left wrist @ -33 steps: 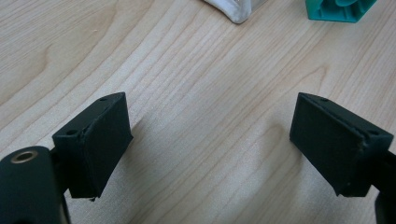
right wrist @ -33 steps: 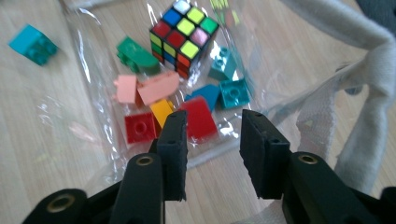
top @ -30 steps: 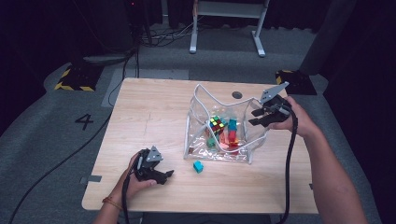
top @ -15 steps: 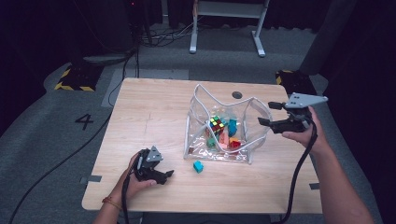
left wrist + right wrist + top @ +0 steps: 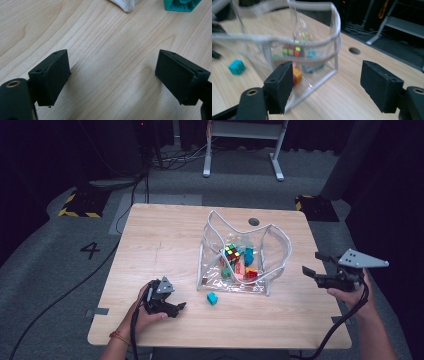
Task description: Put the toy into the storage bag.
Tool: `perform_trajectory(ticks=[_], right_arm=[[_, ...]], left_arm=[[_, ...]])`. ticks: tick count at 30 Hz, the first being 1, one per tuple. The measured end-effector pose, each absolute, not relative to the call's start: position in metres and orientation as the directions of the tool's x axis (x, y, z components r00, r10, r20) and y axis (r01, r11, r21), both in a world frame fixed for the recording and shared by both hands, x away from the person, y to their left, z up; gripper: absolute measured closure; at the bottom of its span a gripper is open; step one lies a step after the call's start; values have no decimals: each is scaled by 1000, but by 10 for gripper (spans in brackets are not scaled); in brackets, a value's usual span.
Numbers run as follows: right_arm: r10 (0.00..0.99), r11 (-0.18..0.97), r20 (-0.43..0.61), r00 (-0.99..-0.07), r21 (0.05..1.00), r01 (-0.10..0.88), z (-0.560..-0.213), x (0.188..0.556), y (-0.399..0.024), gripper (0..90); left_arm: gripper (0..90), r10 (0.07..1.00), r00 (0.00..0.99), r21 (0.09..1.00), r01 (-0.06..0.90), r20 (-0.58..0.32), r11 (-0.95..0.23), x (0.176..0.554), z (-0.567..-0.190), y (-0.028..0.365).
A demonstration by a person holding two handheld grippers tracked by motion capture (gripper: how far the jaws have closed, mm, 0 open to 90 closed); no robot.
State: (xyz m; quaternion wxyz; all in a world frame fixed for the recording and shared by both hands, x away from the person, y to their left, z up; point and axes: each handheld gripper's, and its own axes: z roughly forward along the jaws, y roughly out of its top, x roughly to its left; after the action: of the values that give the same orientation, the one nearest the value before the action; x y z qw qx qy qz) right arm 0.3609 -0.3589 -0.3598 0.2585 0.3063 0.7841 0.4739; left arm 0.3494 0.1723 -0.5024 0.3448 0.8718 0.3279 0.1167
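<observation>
Jaws apart, both grippers — right gripper (image 5: 314,267) newly widened, empty | clear pouch (image 5: 243,255) contents blurred | teal block (image 5: 182,5) cropped

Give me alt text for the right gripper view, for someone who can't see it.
Two open black jaws of the right gripper frame a clear bag on a wooden table, nothing between them. Inside the bag sit a puzzle cube and small coloured blocks; a teal block lies outside.

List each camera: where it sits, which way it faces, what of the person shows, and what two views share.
High view: above the table, looking forward and down; both forearms, left gripper, right gripper.
Left gripper view: low over the tabletop; its open jaws.
Right gripper view: beside the clear bag; its open jaws.
Shared by the gripper views: teal block, bag.
</observation>
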Motion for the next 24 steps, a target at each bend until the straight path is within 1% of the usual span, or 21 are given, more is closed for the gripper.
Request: perform_trajectory(ticks=[2, 4, 6, 11, 13, 16, 17, 21, 24], right_arm=[[723, 362, -107, -683, 900, 241, -372, 353, -359, 281], [714, 358, -90, -695, 899, 252, -383, 345, -355, 314], [697, 362, -78, -712, 896, 256, -392, 338, -350, 321], [621, 389, -46, -783, 884, 257, -414, 323, -320, 332], [583, 407, -42, -811, 880, 247, -422, 319, -304, 335], [530, 395, 7, -848, 883, 254, -436, 317, -276, 359], [512, 407, 11, -859, 877, 254, -441, 317, -266, 362], [448, 480, -14, -894, 847, 228, -459, 316, -228, 367], [409, 496, -8, -912, 841, 215, -466, 317, -202, 369]], left_arm=[[127, 652, 758, 678, 491, -22, -547, 349, -502, 172], [127, 652, 758, 678, 491, -22, -548, 349, -502, 172], [127, 652, 758, 678, 491, -21, -548, 349, -502, 172], [127, 658, 753, 678, 495, -22, -544, 349, -502, 172], [127, 658, 752, 678, 496, -23, -543, 349, -502, 172], [127, 658, 752, 678, 496, -23, -543, 349, -502, 172], [128, 658, 753, 678, 496, -23, -543, 349, -502, 172], [128, 658, 753, 678, 496, -23, -543, 349, -502, 172], [127, 658, 753, 678, 496, -23, -543, 349, -502, 172]])
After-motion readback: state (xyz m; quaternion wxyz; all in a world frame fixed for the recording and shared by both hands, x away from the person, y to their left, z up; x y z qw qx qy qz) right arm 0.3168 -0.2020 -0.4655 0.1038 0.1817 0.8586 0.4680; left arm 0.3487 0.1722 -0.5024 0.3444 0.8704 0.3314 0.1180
